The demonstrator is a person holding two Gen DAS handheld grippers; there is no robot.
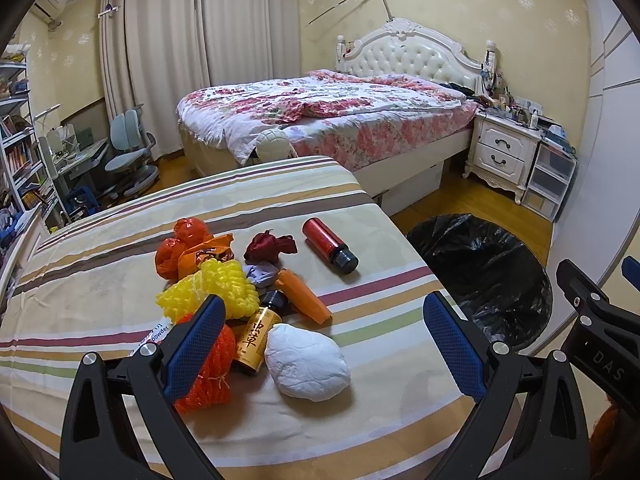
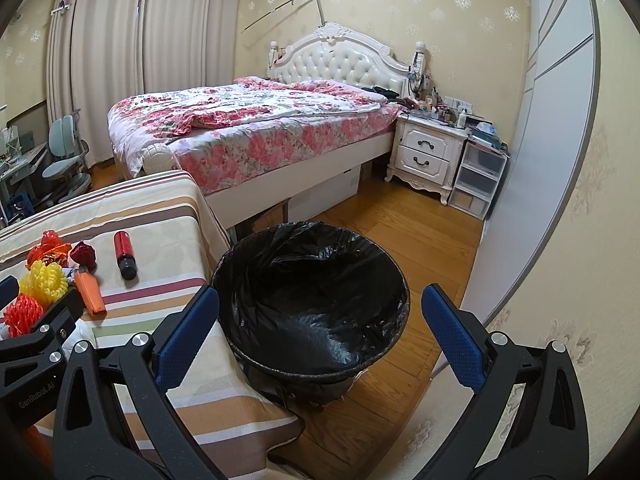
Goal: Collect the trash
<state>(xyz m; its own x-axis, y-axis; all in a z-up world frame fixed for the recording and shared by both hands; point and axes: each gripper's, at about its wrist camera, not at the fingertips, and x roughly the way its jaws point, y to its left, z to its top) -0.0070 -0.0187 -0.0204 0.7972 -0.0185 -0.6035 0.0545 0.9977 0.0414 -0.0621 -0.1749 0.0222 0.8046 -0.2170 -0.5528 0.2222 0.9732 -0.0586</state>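
The task looks barely begun: the trash [image 1: 248,304] lies heaped at centre left on the bench [image 1: 376,420], the bin [image 2: 312,300] at centre appears empty, and both grippers, left [image 1: 324,344] and right [image 2: 320,340], hold jaws apart on nothing.

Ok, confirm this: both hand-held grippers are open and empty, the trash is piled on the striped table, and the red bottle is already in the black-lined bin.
One thing is wrong: the red bottle is not in the bin; it lies on the striped table, as the left wrist view shows. The right wrist view shows the bin empty. Both hand-held grippers, left and right, are open and empty.
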